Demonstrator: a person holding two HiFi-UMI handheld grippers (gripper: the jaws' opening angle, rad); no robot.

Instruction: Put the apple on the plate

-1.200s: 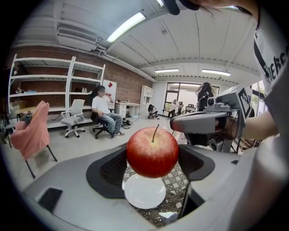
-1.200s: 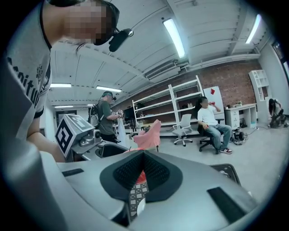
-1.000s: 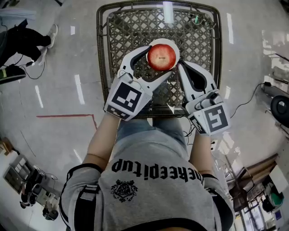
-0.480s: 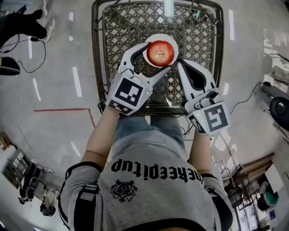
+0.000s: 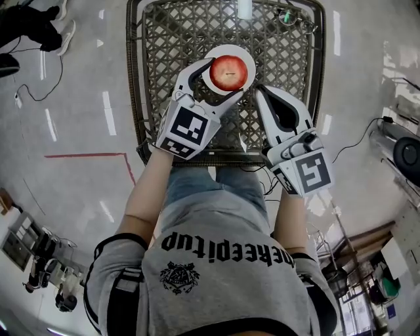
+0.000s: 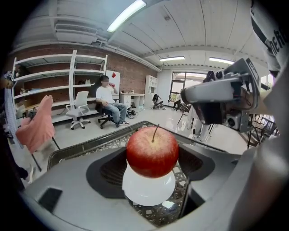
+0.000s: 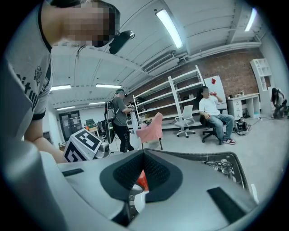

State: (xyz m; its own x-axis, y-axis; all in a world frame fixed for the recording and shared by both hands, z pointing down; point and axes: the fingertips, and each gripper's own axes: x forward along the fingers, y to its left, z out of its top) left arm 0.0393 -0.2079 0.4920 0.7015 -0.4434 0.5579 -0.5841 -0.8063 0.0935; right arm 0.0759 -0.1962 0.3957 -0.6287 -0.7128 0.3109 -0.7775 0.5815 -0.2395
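Observation:
A red apple (image 5: 227,72) sits between the jaws of my left gripper (image 5: 218,81), which is shut on it. Directly under it lies a small white plate (image 5: 244,55) on the lattice table (image 5: 289,65). In the left gripper view the apple (image 6: 152,152) hangs over the plate (image 6: 149,189), covering its far part; I cannot tell whether they touch. My right gripper (image 5: 260,93) is just right of the apple, jaws together and holding nothing. Through the slit of the right gripper (image 7: 142,156) a sliver of the apple (image 7: 142,180) shows.
A pair of glasses (image 5: 287,18) lies at the table's far right corner. The table has a raised dark rim (image 5: 136,79). On the floor are a red tape line (image 5: 85,156), cables and someone's feet (image 5: 29,26) at the far left. A seated person (image 6: 110,103) is by the shelves.
My left gripper has carried the apple a little farther out over the table, keeping it above the plate. The right gripper has stayed almost where it was.

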